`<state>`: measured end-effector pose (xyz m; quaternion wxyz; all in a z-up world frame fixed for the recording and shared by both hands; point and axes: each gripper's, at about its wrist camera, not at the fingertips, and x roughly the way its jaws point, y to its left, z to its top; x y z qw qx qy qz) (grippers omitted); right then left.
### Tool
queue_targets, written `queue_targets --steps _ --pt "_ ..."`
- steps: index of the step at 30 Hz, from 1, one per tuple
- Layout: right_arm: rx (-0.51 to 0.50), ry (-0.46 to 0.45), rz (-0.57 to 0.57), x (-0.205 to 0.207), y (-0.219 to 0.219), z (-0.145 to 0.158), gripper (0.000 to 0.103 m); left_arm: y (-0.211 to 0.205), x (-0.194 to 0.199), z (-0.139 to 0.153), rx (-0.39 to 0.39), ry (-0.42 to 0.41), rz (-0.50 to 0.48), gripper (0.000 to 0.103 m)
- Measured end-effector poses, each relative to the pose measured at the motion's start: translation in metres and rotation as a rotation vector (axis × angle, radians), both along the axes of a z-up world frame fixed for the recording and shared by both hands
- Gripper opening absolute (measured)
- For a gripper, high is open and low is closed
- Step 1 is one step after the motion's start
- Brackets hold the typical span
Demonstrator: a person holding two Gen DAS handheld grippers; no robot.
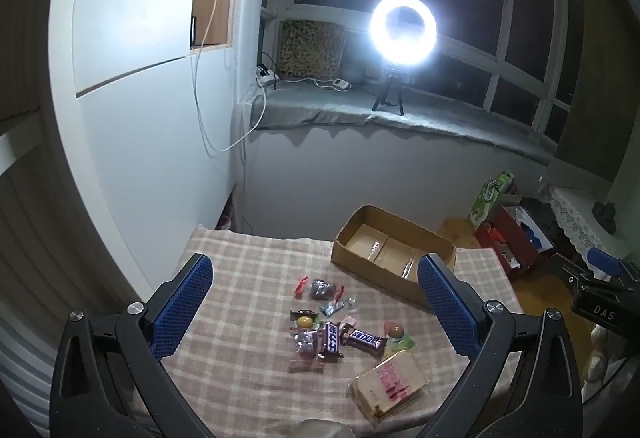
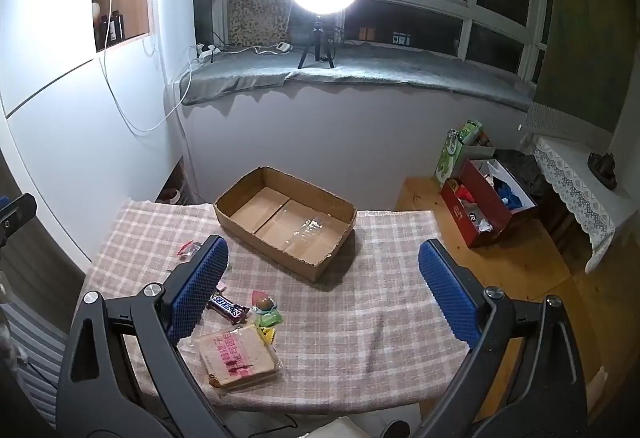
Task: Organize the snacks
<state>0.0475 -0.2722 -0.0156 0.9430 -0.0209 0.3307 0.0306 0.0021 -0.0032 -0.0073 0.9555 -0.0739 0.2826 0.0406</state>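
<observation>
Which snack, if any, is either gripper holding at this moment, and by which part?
None. The left gripper and the right gripper are both open with nothing between their fingers; the snacks all lie on the tablecloth.

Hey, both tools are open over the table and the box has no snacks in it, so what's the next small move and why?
Probably lower the right tool onto the wrapped bread and close on it. Both tools hang open and hold nothing, the cardboard box has no snacks in it, and the bread lies apart at the near edge of the snack pile, nearest that tool, so little else is disturbed.
</observation>
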Motion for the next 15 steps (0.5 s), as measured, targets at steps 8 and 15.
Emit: queue_targets --steps 8,15 --pt "-0.002 0.0 -0.012 0.0007 0.0008 -0.0011 0.098 0.0015 0.0027 -0.0016 -0.003 0.005 -0.008 0.102" --pt "0.001 0.001 -0.01 0.0007 0.0 -0.0014 0.098 0.0021 0.0031 -0.0013 -0.003 0.004 -0.008 0.102"
